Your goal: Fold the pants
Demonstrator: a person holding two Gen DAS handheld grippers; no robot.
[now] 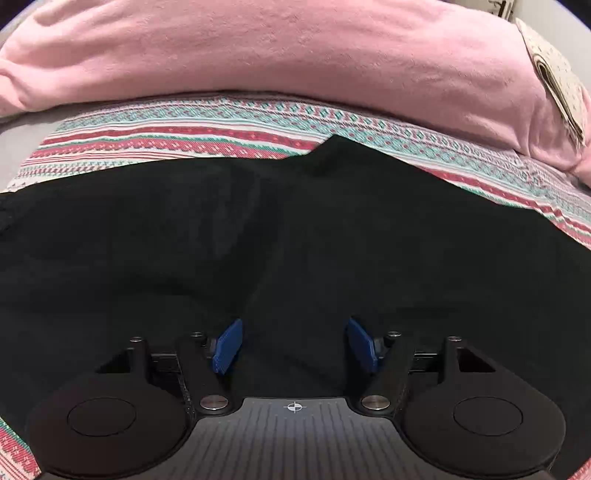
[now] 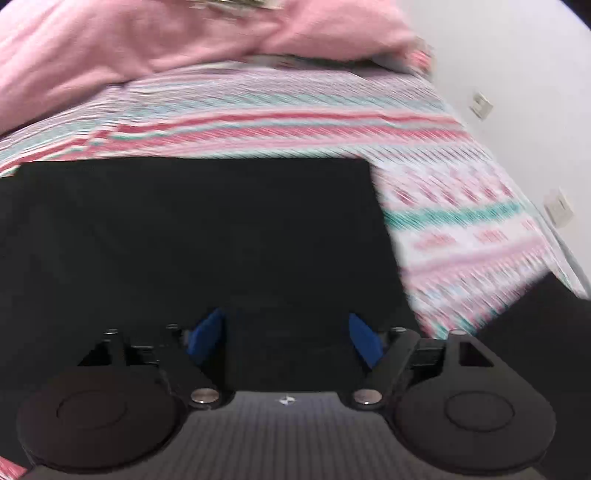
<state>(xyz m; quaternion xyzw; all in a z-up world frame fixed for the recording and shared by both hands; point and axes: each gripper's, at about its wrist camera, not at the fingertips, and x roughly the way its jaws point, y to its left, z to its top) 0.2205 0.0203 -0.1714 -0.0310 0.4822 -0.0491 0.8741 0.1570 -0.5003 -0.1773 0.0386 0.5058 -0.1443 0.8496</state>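
The black pants [image 1: 295, 229] lie spread on a striped bedspread [image 1: 184, 133]. In the left wrist view they fill the middle, with a raised point at their far edge. My left gripper [image 1: 294, 345] is open, its blue pads apart, low over the black cloth with nothing between them. In the right wrist view the pants [image 2: 192, 229] show a straight far edge and a square right corner. My right gripper [image 2: 286, 339] is open over the cloth near that right edge. This view is blurred.
A pink blanket [image 1: 295, 51] lies bunched along the far side of the bed and also shows in the right wrist view [image 2: 155, 33]. A patterned pillow [image 1: 554, 77] sits at the far right. A white wall [image 2: 517, 74] with outlets borders the bed's right side.
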